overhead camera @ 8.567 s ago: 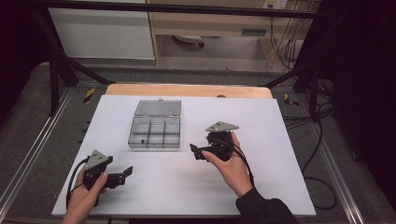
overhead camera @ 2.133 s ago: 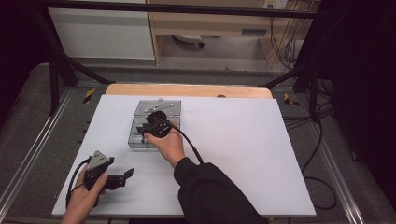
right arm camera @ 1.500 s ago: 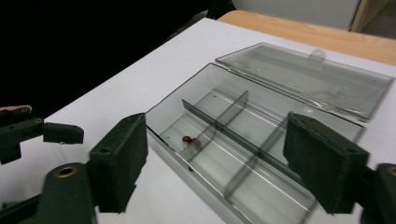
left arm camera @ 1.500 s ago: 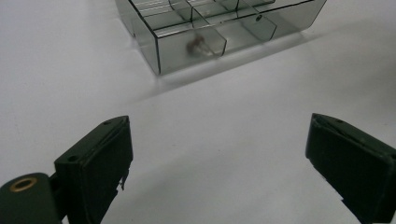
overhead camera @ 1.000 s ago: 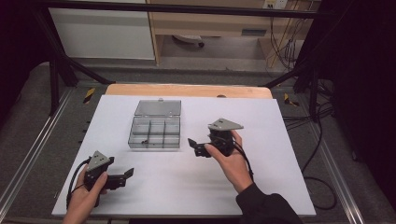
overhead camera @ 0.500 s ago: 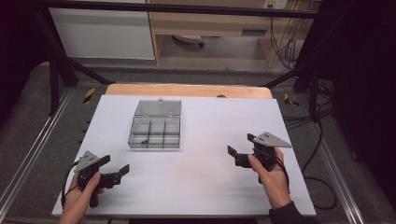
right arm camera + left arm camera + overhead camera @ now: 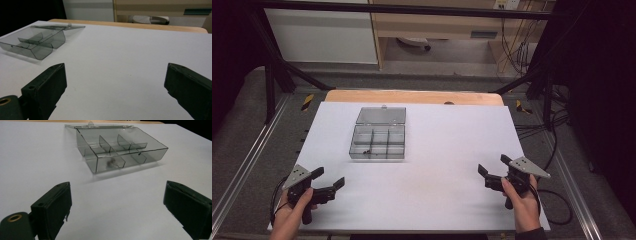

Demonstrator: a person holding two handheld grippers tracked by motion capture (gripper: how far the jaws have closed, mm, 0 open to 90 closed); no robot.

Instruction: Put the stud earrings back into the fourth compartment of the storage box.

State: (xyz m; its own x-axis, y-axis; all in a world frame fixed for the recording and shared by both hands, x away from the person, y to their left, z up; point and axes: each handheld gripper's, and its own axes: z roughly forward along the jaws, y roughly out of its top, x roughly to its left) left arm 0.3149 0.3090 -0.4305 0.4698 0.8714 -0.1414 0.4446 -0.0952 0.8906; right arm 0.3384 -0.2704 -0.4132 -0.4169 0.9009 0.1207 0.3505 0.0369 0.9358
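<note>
A clear smoky plastic compartment box (image 7: pixel 378 141) lies open on the white table, its lid (image 7: pixel 381 115) folded back flat. One near-left compartment holds a small dark item (image 7: pixel 110 163). My left gripper (image 7: pixel 328 181) rests open near the table's front left corner, its jaws wide apart with bare table between them (image 7: pixel 117 212). At the front right, my right gripper (image 7: pixel 493 167) is open too, pointing toward the box (image 7: pixel 35 43) from far off, nothing between its jaws (image 7: pixel 115 87).
The white table top (image 7: pixel 442 150) has a wooden strip (image 7: pixel 412 96) along its far edge. Metal rails run along both sides. Cables (image 7: pixel 557 210) trail off the right edge. A cabinet and shelf stand beyond the table.
The right gripper reached to the box, then drew back and moved to the front right of the table. The left gripper shifted slightly toward the near edge.
</note>
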